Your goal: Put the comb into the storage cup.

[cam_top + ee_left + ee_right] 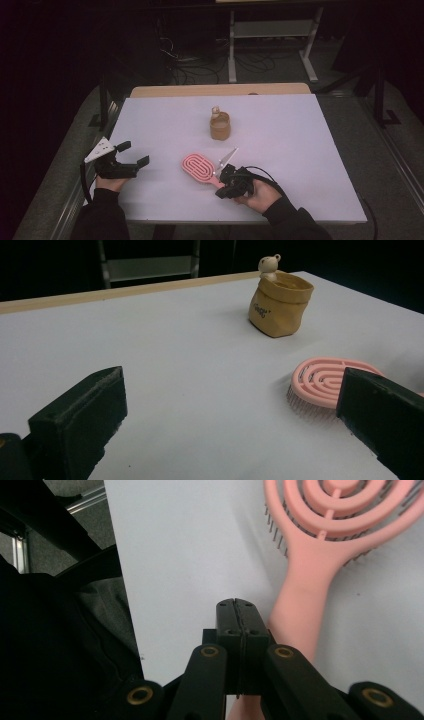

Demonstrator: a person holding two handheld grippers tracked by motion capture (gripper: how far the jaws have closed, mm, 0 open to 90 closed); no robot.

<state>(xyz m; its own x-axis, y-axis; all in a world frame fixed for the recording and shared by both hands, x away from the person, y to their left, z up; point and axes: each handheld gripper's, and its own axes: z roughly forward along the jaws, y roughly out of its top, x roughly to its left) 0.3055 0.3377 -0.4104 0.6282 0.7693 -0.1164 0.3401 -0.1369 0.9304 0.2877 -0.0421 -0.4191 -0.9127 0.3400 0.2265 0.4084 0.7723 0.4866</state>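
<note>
A pink hairbrush lies bristles down near the table's front middle, its handle toward the person. My right gripper is shut right beside that handle; in the right gripper view the jaws press together with nothing between them, and the hairbrush runs along their right side. At the table's left front, my left gripper is open and empty. Its view shows the hairbrush past the right jaw. Farther back stands a tan pouch with a small bear figure; the pouch is upright.
The white table has a wooden strip along its far edge. Beyond it are a metal rack and floor cables. The table's front edge lies just left of the right jaws.
</note>
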